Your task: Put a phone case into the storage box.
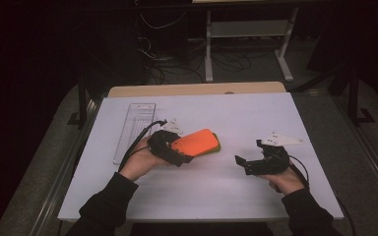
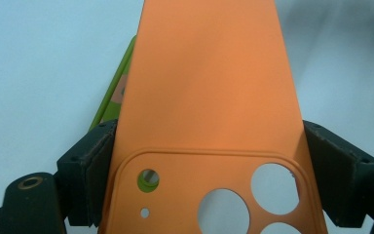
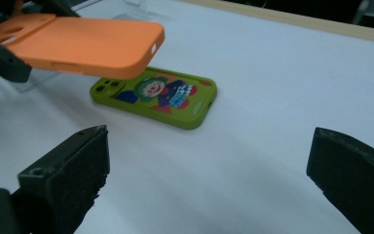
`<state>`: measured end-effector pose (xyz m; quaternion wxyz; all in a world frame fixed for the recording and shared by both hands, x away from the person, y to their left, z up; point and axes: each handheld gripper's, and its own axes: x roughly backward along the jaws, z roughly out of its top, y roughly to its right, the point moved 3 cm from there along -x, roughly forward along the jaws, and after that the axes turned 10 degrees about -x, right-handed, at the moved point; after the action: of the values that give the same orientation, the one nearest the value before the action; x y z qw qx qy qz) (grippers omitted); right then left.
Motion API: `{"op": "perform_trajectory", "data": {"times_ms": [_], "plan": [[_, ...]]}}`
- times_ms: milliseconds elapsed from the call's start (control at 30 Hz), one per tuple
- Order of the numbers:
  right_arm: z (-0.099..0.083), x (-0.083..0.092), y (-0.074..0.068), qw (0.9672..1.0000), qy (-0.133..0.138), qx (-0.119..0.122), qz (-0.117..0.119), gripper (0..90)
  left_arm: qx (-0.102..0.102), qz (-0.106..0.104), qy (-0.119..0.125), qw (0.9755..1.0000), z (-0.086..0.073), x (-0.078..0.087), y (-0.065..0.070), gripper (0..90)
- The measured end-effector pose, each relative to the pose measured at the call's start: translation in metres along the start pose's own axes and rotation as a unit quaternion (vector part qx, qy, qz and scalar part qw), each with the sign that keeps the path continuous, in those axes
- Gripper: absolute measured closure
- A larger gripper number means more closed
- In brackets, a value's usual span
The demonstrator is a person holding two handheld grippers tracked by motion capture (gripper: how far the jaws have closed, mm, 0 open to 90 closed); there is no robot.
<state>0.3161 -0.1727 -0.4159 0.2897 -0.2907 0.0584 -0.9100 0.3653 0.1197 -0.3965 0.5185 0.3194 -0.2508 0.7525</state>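
1. Left gripper – held in the person's left hand toward the left half of the white table; its jaws are closed on the camera end of the orange phone case, one pad against each long edge, as the left gripper view shows
2. Orange phone case – carried clear of the table surface, roughly level, its free end pointing toward the table's centre; in the left gripper view the round camera cut-outs sit between the two pads
3. Green phone case – lies flat on the table near its centre, printed with a cartoon clown figure; the orange case hangs above its camera end without touching it, as seen in the right gripper view
4. Right gripper – held in the person's right hand toward the right half of the table, well apart from both cases; its jaws stand wide apart with nothing between them, and they face the green case
5. Clear plastic tray – rests along the table's left edge, toward the far left corner, beyond the left hand
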Motion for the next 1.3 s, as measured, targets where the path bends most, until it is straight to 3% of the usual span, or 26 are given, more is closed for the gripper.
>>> {"op": "perform_trajectory", "data": {"times_ms": [67, 100, 400, 833, 1000, 1100, 1233, 1300], "plan": [[-0.001, -0.002, -0.001, 1.0, 0.002, 0.002, 0.001, 0.3, 0.012, 0.004, 0.008, 0.9999, 0.001, -0.002, 0.001, 15.1], [-0.001, -0.004, -0.002, 1.0, 0.001, 0.0, -0.001, 0.3, 0.001, 0.002, -0.001, 1.0, 0.001, -0.001, 0.0, 15.1], [-0.004, -0.016, -0.009, 0.9999, 0.003, 0.016, -0.004, 0.3, 0.007, 0.001, 0.002, 1.0, 0.002, -0.002, 0.002, 15.1], [-0.008, -0.022, -0.017, 0.9976, 0.002, 0.065, -0.024, 0.3, 0.006, -0.002, 0.004, 1.0, 0.003, -0.003, 0.004, 15.1], [-0.009, -0.024, -0.02, 0.9944, 0.0, 0.098, -0.04, 0.4, 0.003, -0.003, 0.001, 1.0, 0.002, -0.003, 0.004, 15.1], [-0.01, -0.025, -0.022, 0.9902, 0.002, 0.132, -0.047, 0.3, 0.003, -0.003, 0.001, 1.0, 0.002, -0.003, 0.004, 15.1], [-0.011, -0.026, -0.025, 0.9862, -0.002, 0.155, -0.057, 0.4, 0.008, -0.004, 0.006, 0.9999, 0.003, -0.004, 0.005, 15.2], [-0.012, -0.026, -0.027, 0.9846, -0.005, 0.164, -0.061, 0.4, 0.0, -0.004, -0.001, 1.0, 0.002, -0.004, 0.005, 15.2]]}}
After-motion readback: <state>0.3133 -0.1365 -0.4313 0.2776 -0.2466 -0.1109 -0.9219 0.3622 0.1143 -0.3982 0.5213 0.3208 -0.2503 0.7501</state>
